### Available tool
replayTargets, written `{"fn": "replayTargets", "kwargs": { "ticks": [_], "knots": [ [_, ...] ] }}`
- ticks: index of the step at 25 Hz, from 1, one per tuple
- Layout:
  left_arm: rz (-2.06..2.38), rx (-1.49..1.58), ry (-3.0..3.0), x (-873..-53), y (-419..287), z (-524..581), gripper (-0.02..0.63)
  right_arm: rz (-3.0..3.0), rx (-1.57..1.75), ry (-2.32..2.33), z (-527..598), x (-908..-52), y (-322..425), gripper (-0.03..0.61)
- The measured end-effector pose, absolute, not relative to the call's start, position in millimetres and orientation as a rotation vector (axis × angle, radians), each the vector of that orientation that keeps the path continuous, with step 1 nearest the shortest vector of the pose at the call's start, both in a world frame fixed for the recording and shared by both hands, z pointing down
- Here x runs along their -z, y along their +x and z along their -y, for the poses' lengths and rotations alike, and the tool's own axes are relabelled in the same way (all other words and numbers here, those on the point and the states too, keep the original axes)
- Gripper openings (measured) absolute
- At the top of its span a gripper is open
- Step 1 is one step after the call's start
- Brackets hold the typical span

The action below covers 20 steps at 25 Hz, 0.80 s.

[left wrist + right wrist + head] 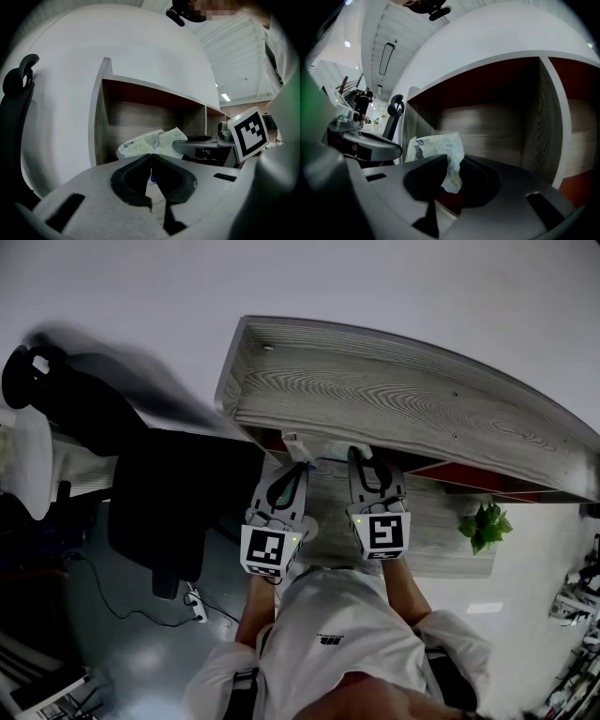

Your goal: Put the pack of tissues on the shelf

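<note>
The pack of tissues (437, 146), pale with a green print, lies in the left compartment of the wooden shelf (497, 126). Its hanging edge sits between the parted jaws of my right gripper (452, 163), which looks open rather than pressed on it. In the left gripper view the pack (140, 143) rests on the shelf floor (131, 129) just beyond my left gripper (151, 157), whose jaws meet with nothing between them. From the head view both grippers, left (298, 471) and right (364, 457), reach side by side under the shelf top (375, 399), which hides most of the pack.
A black office chair (159, 512) stands left of the shelf. A small green plant (485, 526) sits on the desk top (436, 545) to the right. A power strip (197, 607) lies on the floor. An upright divider (555, 117) closes the compartment on the right.
</note>
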<state>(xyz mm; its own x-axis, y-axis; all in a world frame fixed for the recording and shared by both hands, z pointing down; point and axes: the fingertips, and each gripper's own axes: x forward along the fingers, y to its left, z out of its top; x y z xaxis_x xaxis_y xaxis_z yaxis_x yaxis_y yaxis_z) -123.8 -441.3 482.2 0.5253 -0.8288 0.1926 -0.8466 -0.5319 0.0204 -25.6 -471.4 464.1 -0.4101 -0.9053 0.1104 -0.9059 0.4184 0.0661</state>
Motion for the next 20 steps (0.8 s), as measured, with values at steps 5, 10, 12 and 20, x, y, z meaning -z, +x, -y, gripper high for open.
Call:
{"fn": "replayTargets", "kwargs": {
  "ticks": [5, 10, 12, 20],
  "knots": [
    [1.464, -0.242, 2.650, -480, -125, 444, 0.029, 2.541, 0.006, 1.603, 471, -465, -29, 0.127],
    [1.447, -0.244, 2.663, -480, -120, 443, 0.029, 2.538, 0.032, 1.589, 467, -463, -27, 0.179],
    [1.441, -0.244, 2.664, -480, -118, 443, 0.028, 2.543, 0.042, 1.570, 465, -463, -27, 0.187],
    [1.442, -0.236, 2.676, -476, -114, 439, 0.029, 2.539, 0.065, 1.565, 457, -459, -23, 0.212]
  ]
}}
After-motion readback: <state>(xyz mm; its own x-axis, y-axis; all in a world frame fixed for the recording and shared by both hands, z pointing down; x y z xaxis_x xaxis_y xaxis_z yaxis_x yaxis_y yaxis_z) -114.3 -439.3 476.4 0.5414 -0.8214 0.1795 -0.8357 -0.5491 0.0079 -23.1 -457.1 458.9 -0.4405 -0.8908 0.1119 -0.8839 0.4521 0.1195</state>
